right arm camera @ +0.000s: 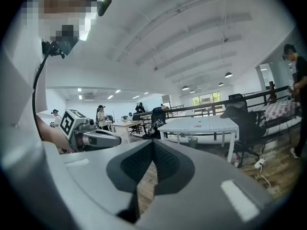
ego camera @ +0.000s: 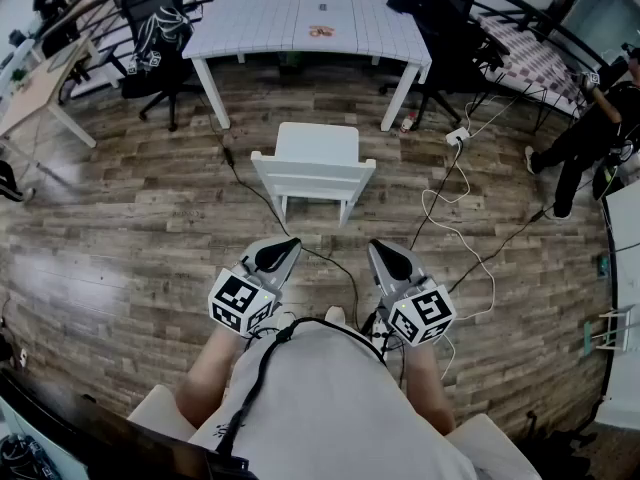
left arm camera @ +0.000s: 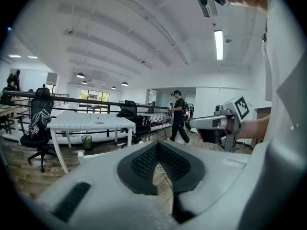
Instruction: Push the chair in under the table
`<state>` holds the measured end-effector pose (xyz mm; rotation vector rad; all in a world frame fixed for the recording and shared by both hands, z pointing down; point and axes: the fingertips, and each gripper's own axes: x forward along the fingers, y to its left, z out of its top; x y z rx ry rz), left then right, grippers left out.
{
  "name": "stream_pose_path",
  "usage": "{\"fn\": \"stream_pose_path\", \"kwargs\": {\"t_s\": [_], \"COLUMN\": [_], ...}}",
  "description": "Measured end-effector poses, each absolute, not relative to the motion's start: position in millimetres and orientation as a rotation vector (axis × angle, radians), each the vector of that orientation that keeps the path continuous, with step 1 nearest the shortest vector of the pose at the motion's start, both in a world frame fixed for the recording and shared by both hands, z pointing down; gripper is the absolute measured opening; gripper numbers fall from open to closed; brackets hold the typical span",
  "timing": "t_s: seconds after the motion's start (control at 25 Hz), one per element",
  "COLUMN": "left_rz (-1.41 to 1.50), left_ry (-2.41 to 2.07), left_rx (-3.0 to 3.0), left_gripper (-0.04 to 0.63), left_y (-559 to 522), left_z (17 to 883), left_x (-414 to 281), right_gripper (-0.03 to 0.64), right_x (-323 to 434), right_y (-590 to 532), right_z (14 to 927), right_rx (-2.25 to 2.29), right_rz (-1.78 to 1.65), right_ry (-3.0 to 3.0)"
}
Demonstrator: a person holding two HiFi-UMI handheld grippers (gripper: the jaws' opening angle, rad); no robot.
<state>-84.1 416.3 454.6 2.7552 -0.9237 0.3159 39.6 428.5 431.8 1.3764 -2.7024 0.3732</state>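
1. The left gripper (ego camera: pixel 293 242) is being held out in front of the person's body with its fingers clenched tight. Its dark pads (left arm camera: pixel 144 163) are meeting at the tips with nothing between them.
2. The right gripper (ego camera: pixel 376 247) is hovering just beside it, level with it. Its fingers are also clenched, the pads (right arm camera: pixel 168 164) are closing on nothing, and neither gripper is touching anything.
3. The white chair (ego camera: pixel 313 163) is standing on the wooden floor (ego camera: pixel 130 228) ahead of both sets of fingertips and well apart from them. It is lined up with the gap between the two grippers, and its back rail is facing the fingers.
4. The white table (ego camera: pixel 250 18) is standing beyond the chair, farther from the fingers. A strip of bare floor is showing between chair and table, so the chair is not yet sitting under it.
5. A black cable (ego camera: pixel 262 200) is running across the floor from below the fingertips past the chair's left side. A white cable (ego camera: pixel 455 230) is looping on the floor to the right of the right fingers.
6. A person in dark clothes (ego camera: pixel 590 128) is standing far off to the right of the fingers.
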Motion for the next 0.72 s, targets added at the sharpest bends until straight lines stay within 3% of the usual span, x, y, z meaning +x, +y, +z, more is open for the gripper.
{"fn": "stream_pose_path", "kwargs": {"t_s": [0.72], "left_rz": [0.356], "left_ry": [-0.969], "left_rx": [2.721], "left_gripper": [0.008], "left_y": [416.7], "left_z": [464.8], "left_x": [-71.4], "right_gripper": [0.005], "right_x": [58.7], "right_y": [432.4], "right_z": [442.2], "right_rx": [1.342], "right_rz": [0.403], "right_ry": [-2.718]}}
